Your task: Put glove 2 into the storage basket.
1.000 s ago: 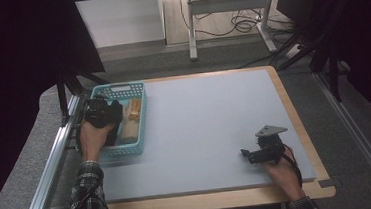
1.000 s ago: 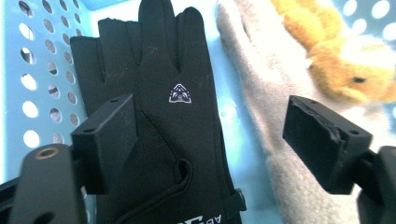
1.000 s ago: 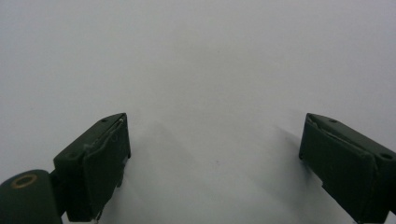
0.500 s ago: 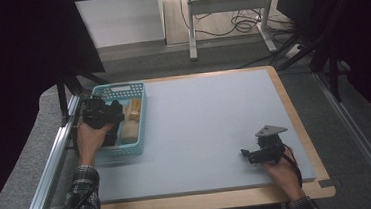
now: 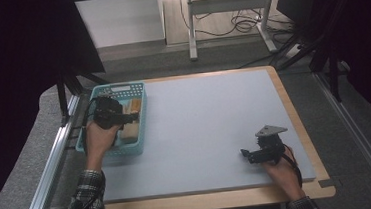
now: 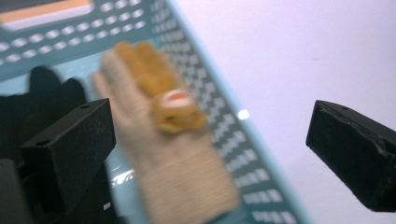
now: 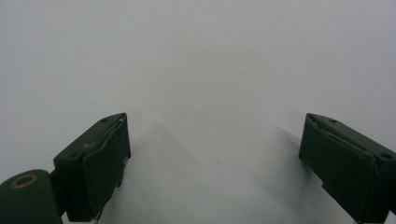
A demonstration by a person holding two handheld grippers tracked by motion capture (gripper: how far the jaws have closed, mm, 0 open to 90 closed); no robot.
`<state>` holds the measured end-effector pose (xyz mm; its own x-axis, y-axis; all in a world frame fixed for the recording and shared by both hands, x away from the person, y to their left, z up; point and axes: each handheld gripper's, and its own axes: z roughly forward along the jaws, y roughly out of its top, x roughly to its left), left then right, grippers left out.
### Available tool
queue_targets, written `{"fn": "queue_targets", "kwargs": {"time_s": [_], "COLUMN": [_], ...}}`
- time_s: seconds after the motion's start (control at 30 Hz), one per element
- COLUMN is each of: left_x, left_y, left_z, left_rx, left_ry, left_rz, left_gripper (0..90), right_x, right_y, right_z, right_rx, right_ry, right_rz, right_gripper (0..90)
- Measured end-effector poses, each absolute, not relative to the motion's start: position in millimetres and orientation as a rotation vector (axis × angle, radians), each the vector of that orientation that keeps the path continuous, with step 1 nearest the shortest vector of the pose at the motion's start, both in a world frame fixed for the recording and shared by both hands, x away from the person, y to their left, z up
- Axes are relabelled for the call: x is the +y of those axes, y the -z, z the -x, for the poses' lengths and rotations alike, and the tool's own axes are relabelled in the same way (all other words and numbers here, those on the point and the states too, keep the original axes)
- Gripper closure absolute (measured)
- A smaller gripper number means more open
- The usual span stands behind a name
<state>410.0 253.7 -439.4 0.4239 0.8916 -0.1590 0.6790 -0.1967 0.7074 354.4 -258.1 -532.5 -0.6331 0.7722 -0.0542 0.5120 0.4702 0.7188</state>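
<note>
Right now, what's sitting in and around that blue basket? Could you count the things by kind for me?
Teal basket: 1
Beige knitted glove with an orange-brown part on it: 1
Black fabric item, likely a glove: 1
Hand-held grippers: 2, the left gripper over the basket and the right gripper on the table, both with jaws open and nothing between them
Total: 5

Basket (image 5: 137, 90): teal, at the mat's left edge, holding a tan glove (image 5: 131, 129).
Left gripper (image 5: 124, 117): over the basket.
Right gripper (image 5: 247, 155): on the grey mat (image 5: 205, 123), near right.
</note>
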Motion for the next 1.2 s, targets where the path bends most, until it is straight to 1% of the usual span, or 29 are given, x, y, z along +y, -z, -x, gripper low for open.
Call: {"fn": "queue_targets", "kwargs": {"time_s": [0.27, 0.63, 0.93, 1.2], "left_x": [225, 176, 139, 114], "left_y": [433, 436, 449, 470], "left_z": [-397, -380, -365, -353], "left_rx": [1.216, 1.068, 0.964, 0.910], "left_ry": [-0.329, -0.343, -0.313, -0.311], "left_rz": [-1.938, -2.028, -2.071, -2.115], "left_gripper": [1.3, 0.3, 0.2, 0.0], "right_x": [-258, -258, -258, -258], "right_y": [532, 533, 533, 533], "right_z": [-354, -354, -354, -354], "right_rx": [2.350, 2.350, 2.350, 2.350], "right_ry": [-0.963, -0.963, -0.963, -0.963], "right_rz": [-1.079, -1.079, -1.080, -1.078], "right_gripper": [8.5, 8.5, 8.6, 8.6]}}
